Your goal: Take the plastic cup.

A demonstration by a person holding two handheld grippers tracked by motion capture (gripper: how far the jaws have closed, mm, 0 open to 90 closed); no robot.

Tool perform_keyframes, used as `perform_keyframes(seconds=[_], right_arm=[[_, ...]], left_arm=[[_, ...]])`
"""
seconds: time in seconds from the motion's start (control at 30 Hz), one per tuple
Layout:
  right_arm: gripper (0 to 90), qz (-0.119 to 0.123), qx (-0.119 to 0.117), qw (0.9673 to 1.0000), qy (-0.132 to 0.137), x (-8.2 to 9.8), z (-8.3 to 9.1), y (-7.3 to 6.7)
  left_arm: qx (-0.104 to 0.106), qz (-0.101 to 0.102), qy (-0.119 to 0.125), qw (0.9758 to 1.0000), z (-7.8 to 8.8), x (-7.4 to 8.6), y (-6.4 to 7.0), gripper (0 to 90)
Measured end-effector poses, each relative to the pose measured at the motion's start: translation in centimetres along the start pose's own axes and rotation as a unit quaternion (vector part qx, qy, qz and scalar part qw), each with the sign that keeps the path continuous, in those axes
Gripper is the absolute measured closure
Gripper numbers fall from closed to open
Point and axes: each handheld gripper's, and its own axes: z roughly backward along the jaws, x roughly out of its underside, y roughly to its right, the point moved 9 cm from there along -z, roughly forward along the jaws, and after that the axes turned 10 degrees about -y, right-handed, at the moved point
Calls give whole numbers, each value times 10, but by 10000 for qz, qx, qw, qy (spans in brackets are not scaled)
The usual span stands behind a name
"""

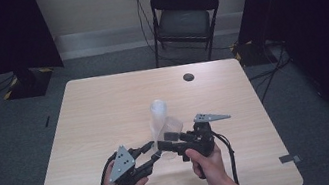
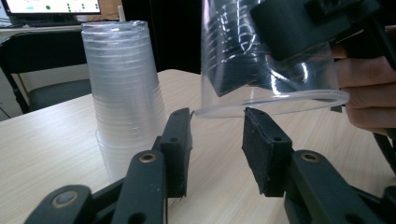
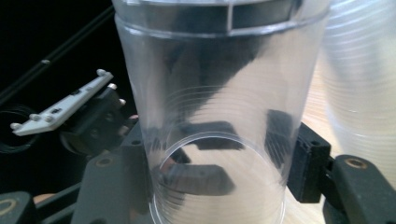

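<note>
Single clear plastic cup [image 2: 261,56] was off the stack, held in the air just beside it.
We had the right gripper [image 1: 173,144] clamped on that cup. Left gripper [image 1: 155,155] was partly open, nothing between its pads, right under the cup rim. Setting it down was left. Left gripper view showed the upside-down stack of clear cups [image 2: 123,88] on the wooden table [image 1: 105,112]; high view blurred the two together.

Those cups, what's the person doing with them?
A person holds a gripper in each hand at a table. The right gripper is clamped on one clear cup, lifted off the table beside the upside-down stack. The left gripper is open just under that cup's rim, holding nothing.
</note>
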Motion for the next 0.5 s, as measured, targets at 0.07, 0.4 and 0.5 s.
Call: perform_keyframes(seconds=[0.07, 0.4, 0.5], right_arm=[[393, -58, -43, 10000, -10, -1, -3, -3], [403, -447, -266, 9986, -32, 2, -12, -6], [403, -509, -304, 9982, -20, 2, -14, -6]], left_arm=[[-39, -26, 54, 10000, 0, -1, 0, 648], [-317, -154, 427, 9985, 4, -10, -2, 675], [-398, -239, 428, 9980, 4, -10, -3, 675]])
